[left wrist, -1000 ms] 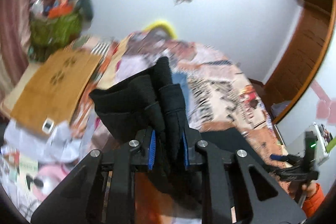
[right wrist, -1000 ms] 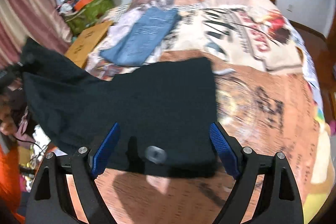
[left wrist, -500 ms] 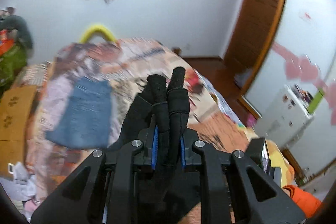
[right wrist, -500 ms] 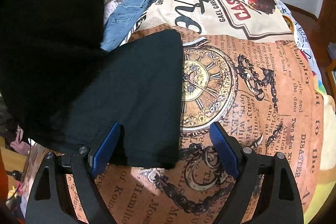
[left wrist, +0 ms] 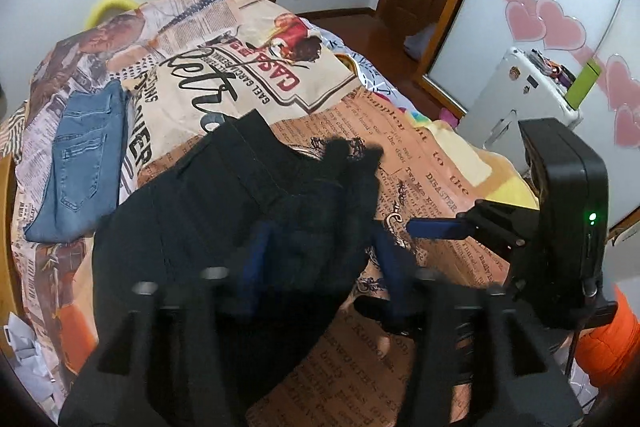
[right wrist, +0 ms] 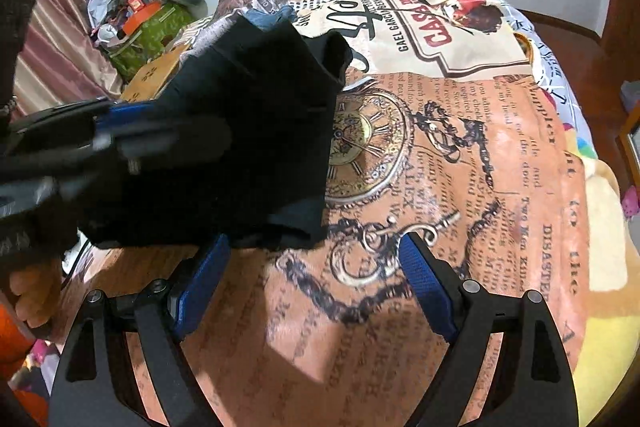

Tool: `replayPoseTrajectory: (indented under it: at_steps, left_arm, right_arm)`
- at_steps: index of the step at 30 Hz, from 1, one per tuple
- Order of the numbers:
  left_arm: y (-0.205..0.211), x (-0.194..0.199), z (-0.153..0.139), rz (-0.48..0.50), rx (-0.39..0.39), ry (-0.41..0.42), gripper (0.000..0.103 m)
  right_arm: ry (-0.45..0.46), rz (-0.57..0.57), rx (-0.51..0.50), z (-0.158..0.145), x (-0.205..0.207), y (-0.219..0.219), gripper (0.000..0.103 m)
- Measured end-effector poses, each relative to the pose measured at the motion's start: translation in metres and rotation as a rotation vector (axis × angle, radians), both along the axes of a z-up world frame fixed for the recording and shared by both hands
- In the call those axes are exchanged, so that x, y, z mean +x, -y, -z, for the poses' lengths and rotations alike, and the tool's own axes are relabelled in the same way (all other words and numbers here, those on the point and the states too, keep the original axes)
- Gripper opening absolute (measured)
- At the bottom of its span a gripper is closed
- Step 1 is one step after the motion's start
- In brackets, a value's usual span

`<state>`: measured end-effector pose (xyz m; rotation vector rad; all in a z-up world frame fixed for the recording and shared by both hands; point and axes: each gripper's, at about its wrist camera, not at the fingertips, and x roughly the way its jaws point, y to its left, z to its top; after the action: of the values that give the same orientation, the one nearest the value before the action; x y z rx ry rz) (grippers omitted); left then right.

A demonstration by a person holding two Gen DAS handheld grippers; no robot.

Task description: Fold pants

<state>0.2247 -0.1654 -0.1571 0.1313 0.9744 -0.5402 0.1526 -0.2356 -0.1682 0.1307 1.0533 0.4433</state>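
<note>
Black pants [left wrist: 224,211] lie partly folded on the printed bedspread [left wrist: 420,155], one end doubled over the rest. My left gripper [left wrist: 316,247] is blurred; its blue pads stand apart with the black cloth lying loose between them. My right gripper [right wrist: 316,267] is open and empty over the bedspread [right wrist: 460,155], just right of the pants [right wrist: 248,131]. The right gripper also shows at the right of the left wrist view [left wrist: 436,227]. The left gripper shows at the left of the right wrist view [right wrist: 116,123], over the pants.
Folded blue jeans [left wrist: 84,163] lie on the bed's far left. A white case [left wrist: 516,99] stands by the wardrobe on the right. A cardboard box [right wrist: 152,79] and a green bag [right wrist: 148,27] sit beside the bed.
My left gripper has swung the held end of the pants over onto the rest and opened its pads. The right gripper stayed open and drifted right of the pants.
</note>
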Motion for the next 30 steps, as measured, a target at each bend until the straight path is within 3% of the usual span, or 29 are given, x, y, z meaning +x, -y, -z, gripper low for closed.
replayPoseTrajectory:
  at_steps: [4, 9, 14, 19, 25, 28, 30]
  left_arm:
    - [-0.014, -0.007, -0.022, -0.049, 0.021, 0.096, 0.088]
    - [-0.053, 0.013, -0.041, -0.163, 0.111, 0.201, 0.099]
    - [-0.101, 0.060, -0.035, -0.279, 0.216, 0.225, 0.101]
    - [-0.140, 0.126, 0.009, -0.347, 0.312, 0.110, 0.101]
    - [-0.145, 0.181, 0.083, -0.331, 0.416, -0.043, 0.101]
    - [-0.143, 0.198, 0.116, -0.292, 0.430, -0.140, 0.101]
    - [-0.148, 0.202, 0.123, -0.279, 0.394, -0.160, 0.101]
  right_arm:
    - [0.008, -0.012, -0.031, -0.003, -0.008, -0.002, 0.085]
    - [0.023, -0.028, -0.049, -0.004, -0.008, -0.007, 0.085]
    - [0.033, -0.032, -0.027, -0.007, -0.007, -0.012, 0.085]
    - [0.011, -0.047, -0.013, 0.001, 0.000, -0.020, 0.085]
    - [-0.013, -0.055, 0.007, 0.008, 0.014, -0.022, 0.085]
    - [-0.023, -0.056, 0.015, 0.010, 0.023, -0.020, 0.085]
    - [-0.032, -0.057, 0.017, 0.012, 0.032, -0.017, 0.085]
